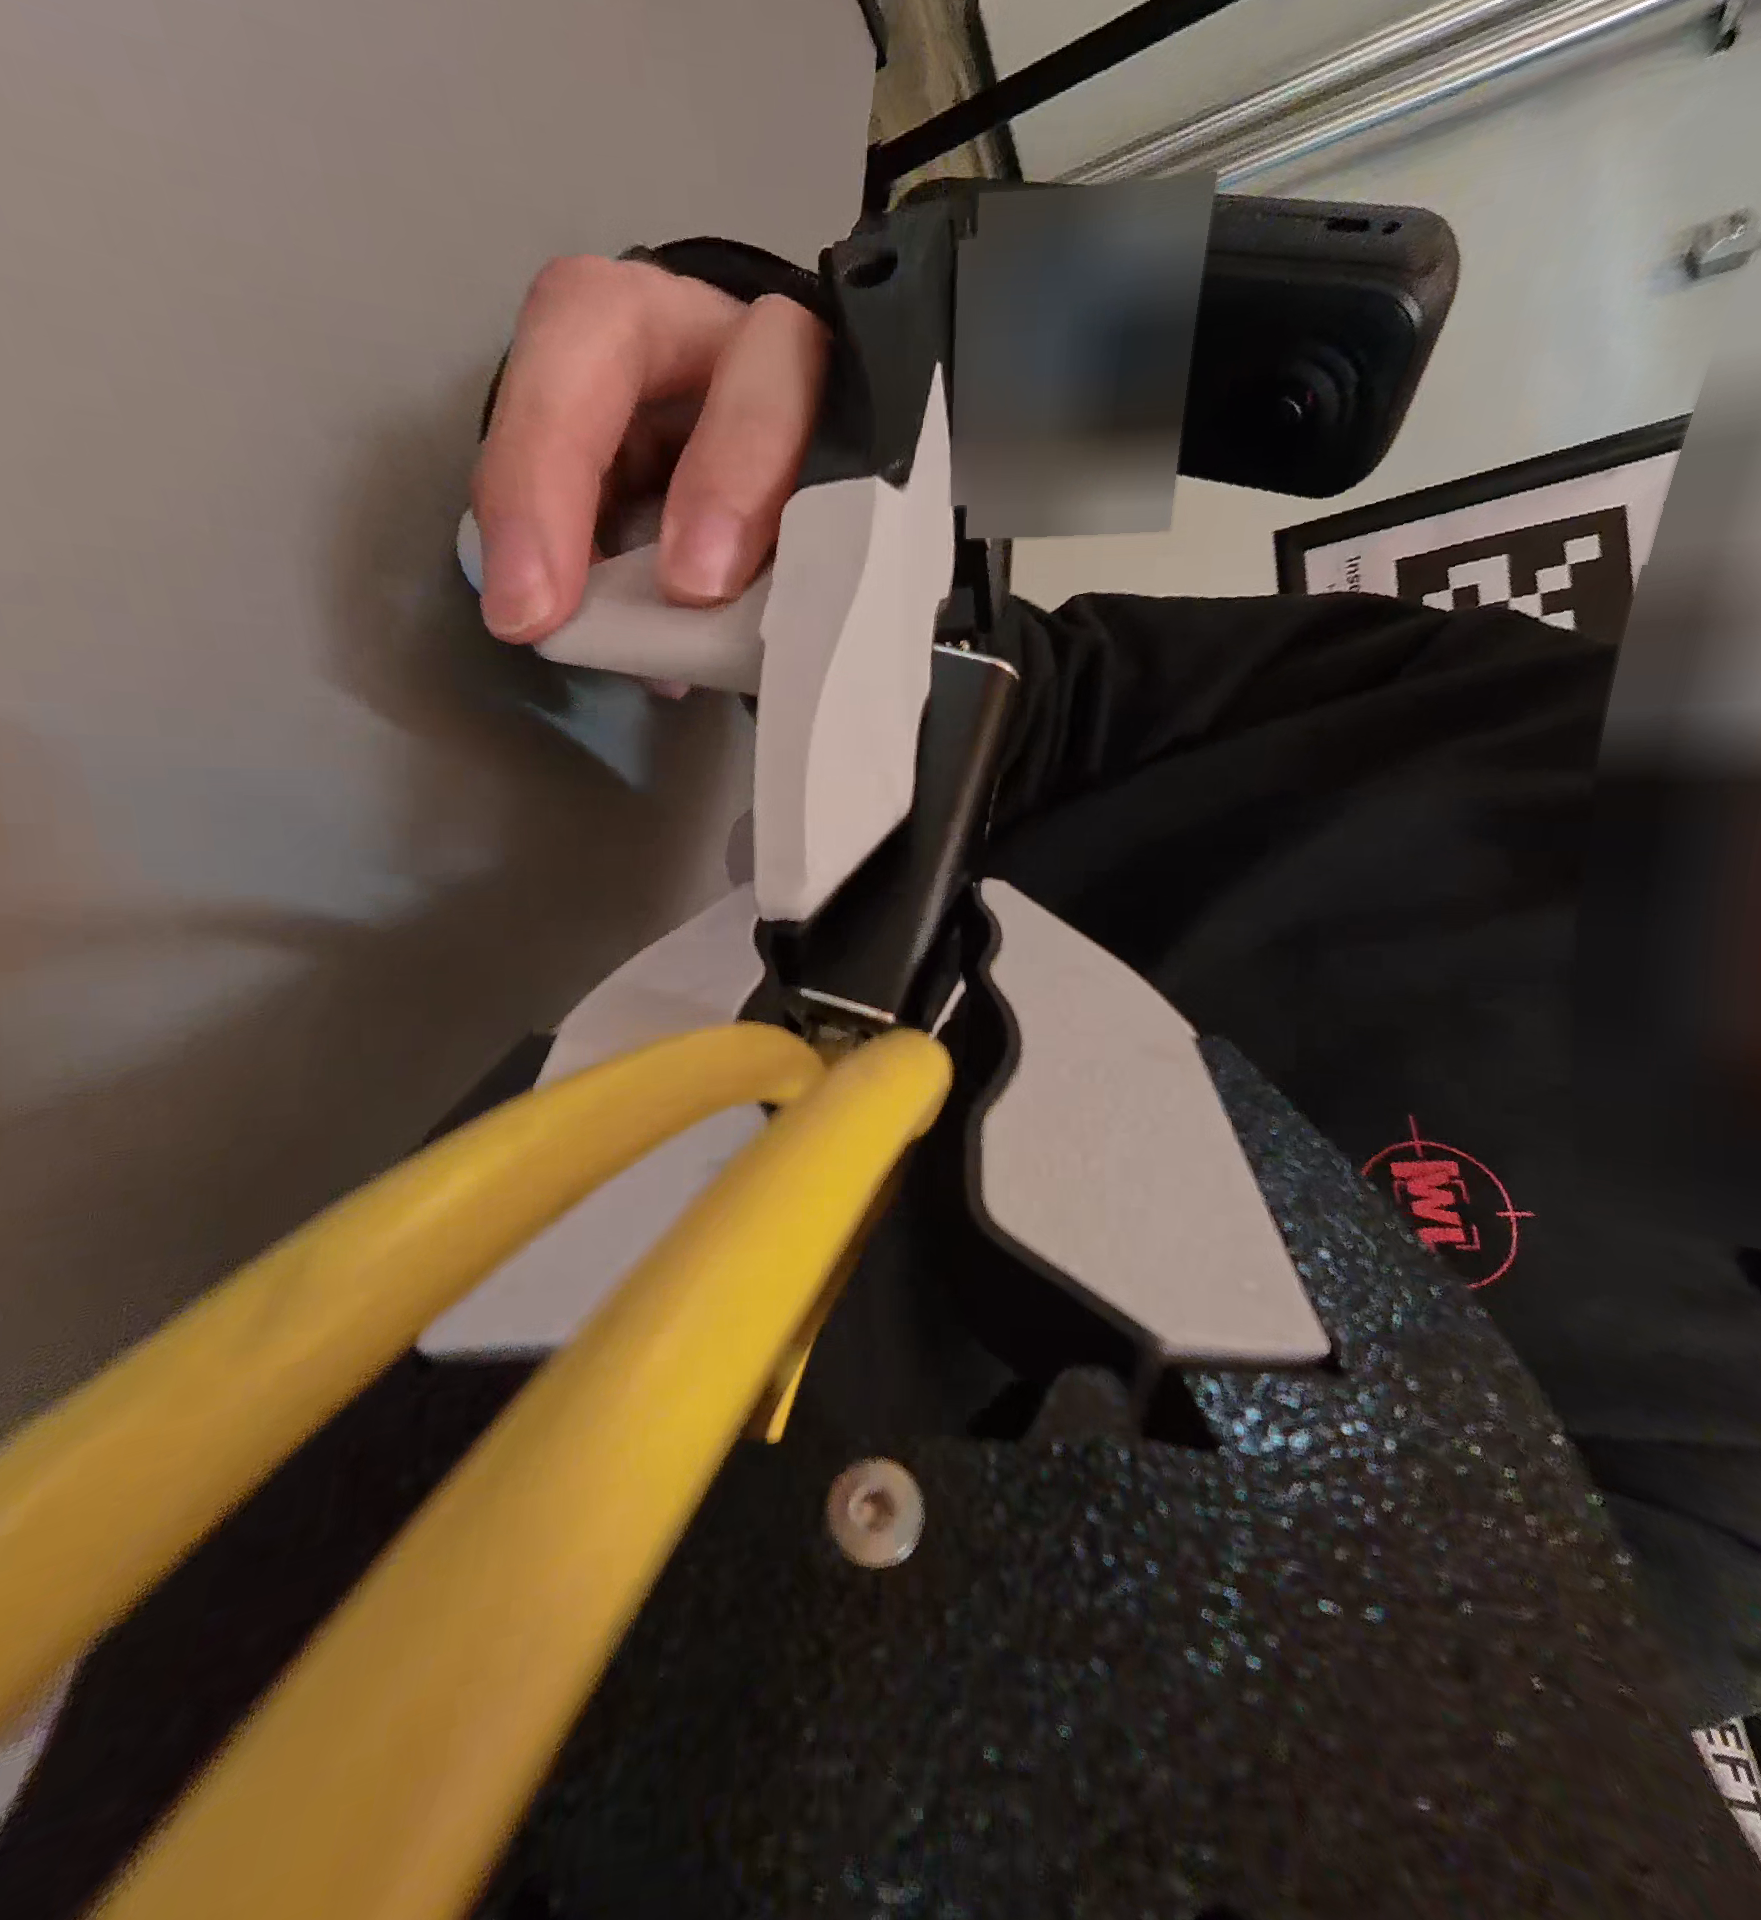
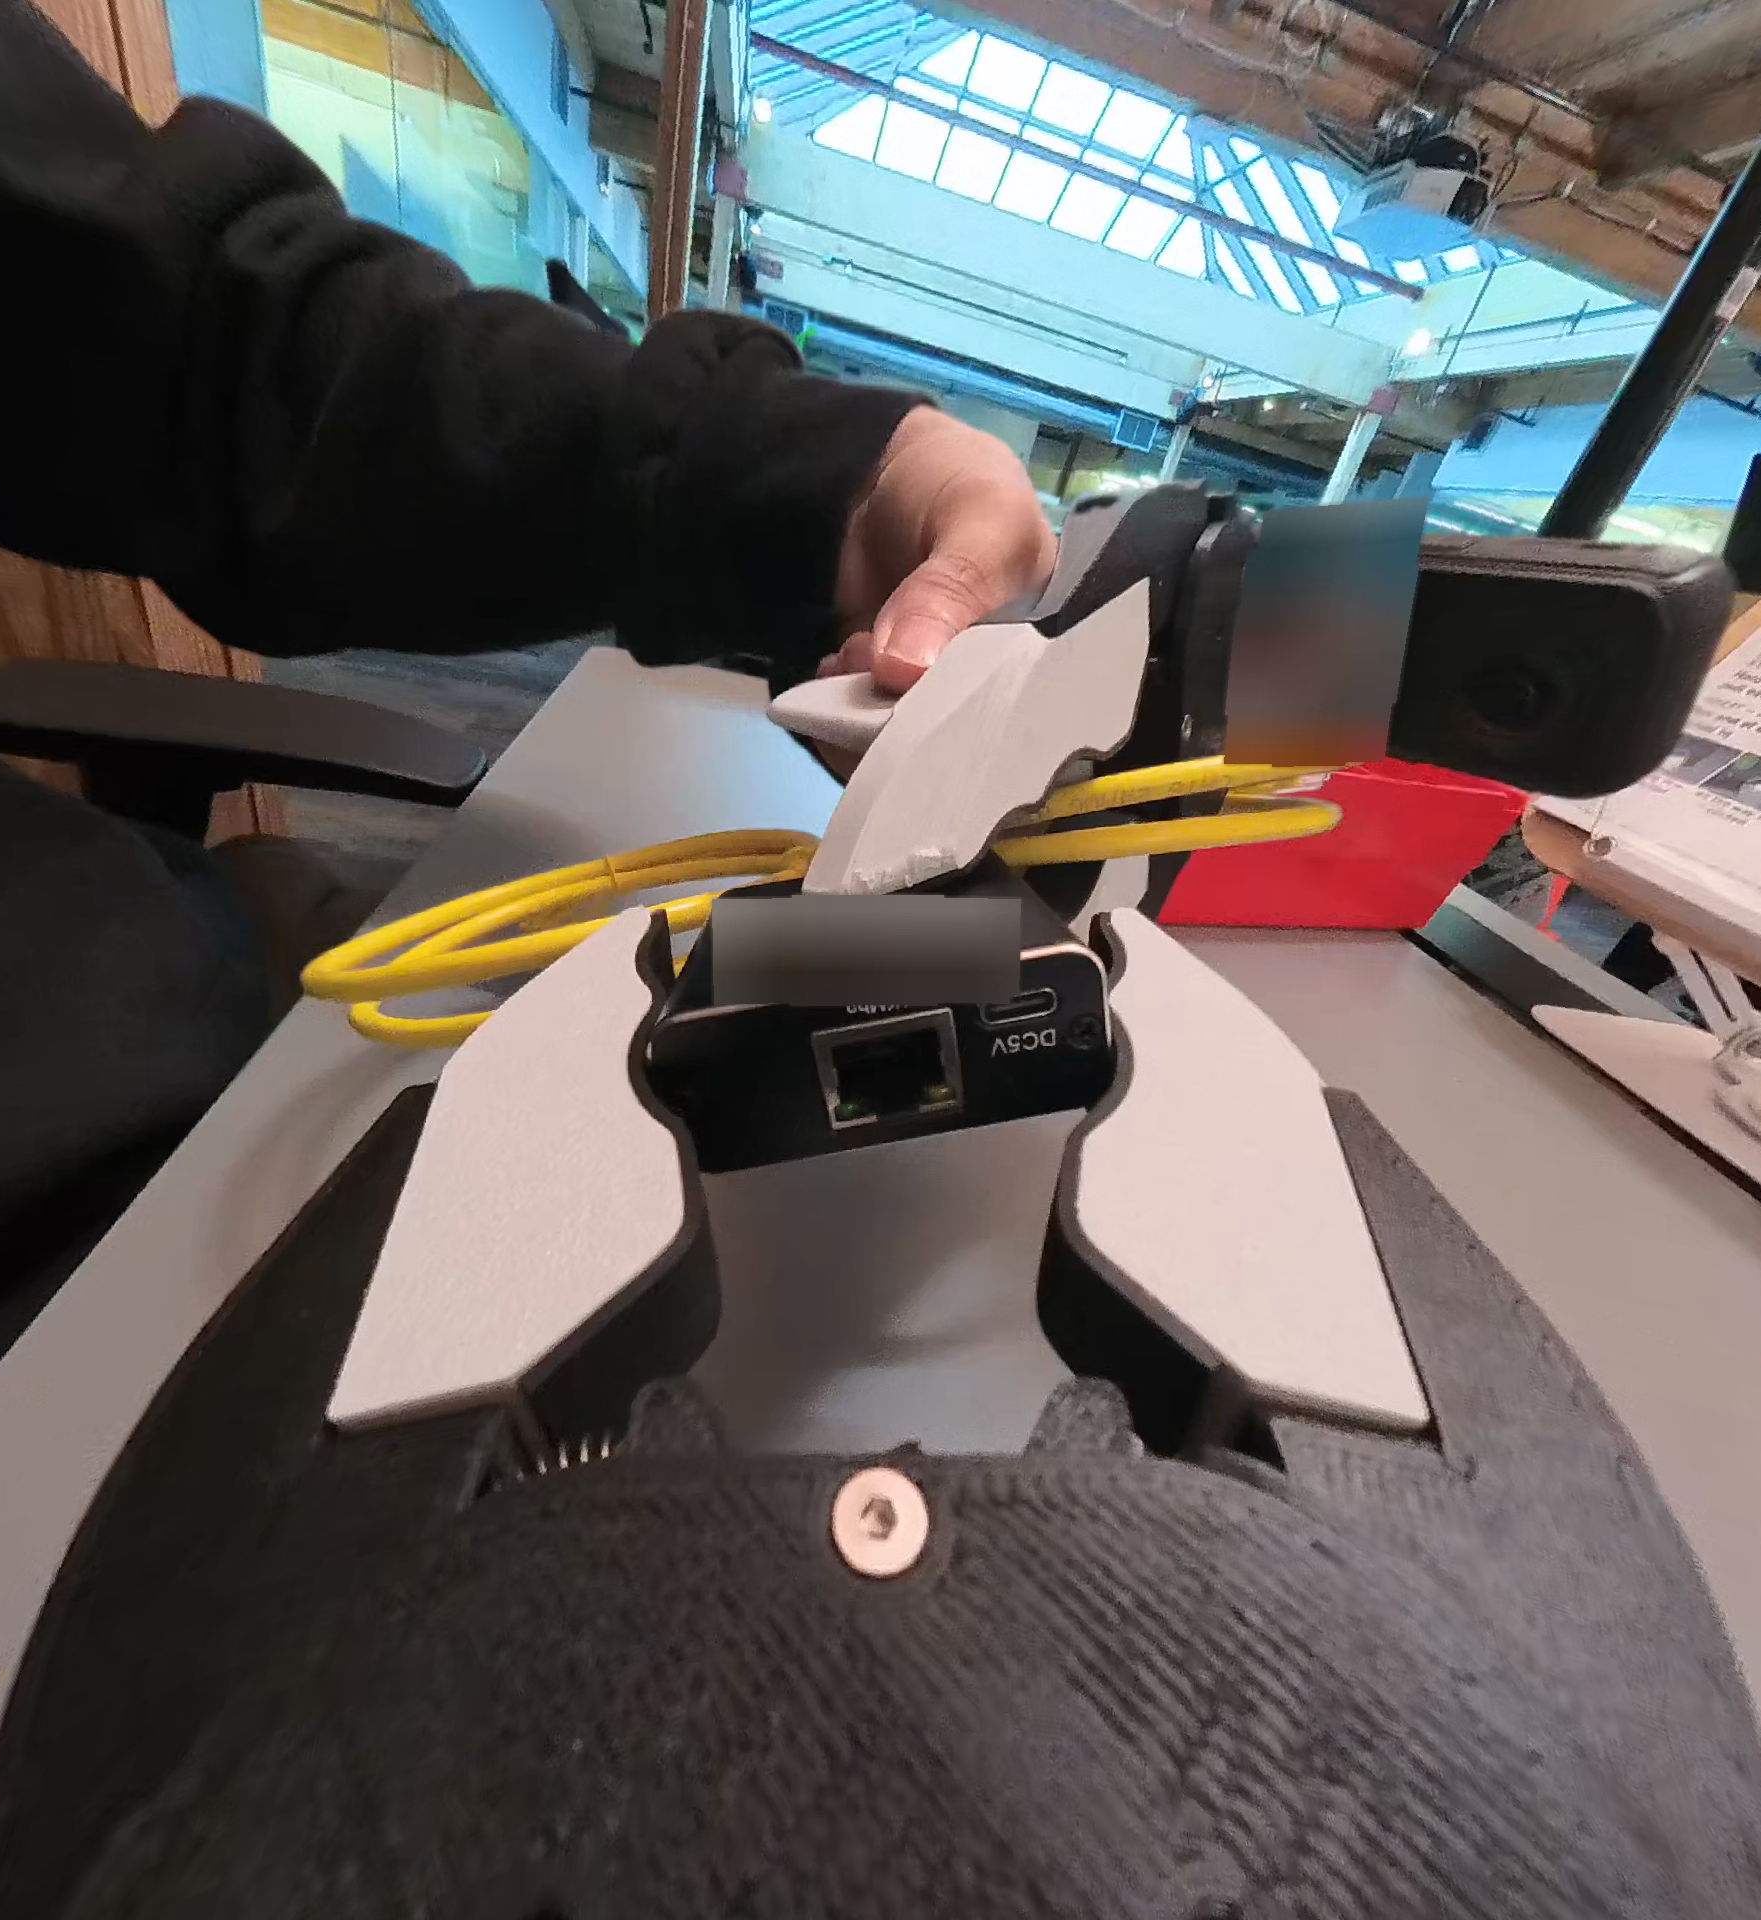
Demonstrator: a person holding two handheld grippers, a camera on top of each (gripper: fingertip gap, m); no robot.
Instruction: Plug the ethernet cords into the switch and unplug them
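The black switch is held just above the grey table. My right gripper is shut on its sides at the end with an empty ethernet port and a small power port. My left gripper is closed over the opposite end of the switch, one finger above and one below. Two yellow ethernet cords come out of that end between the left fingers. I cannot tell how far their plugs are seated. The cords loop on the table behind the switch.
A red box stands behind the switch on the right. An instruction sheet on a stand is at the far right. A black chair armrest is beyond the table's left edge. The person's black sleeve crosses the left. Both grippers' tips are close together, under 4 cm apart.
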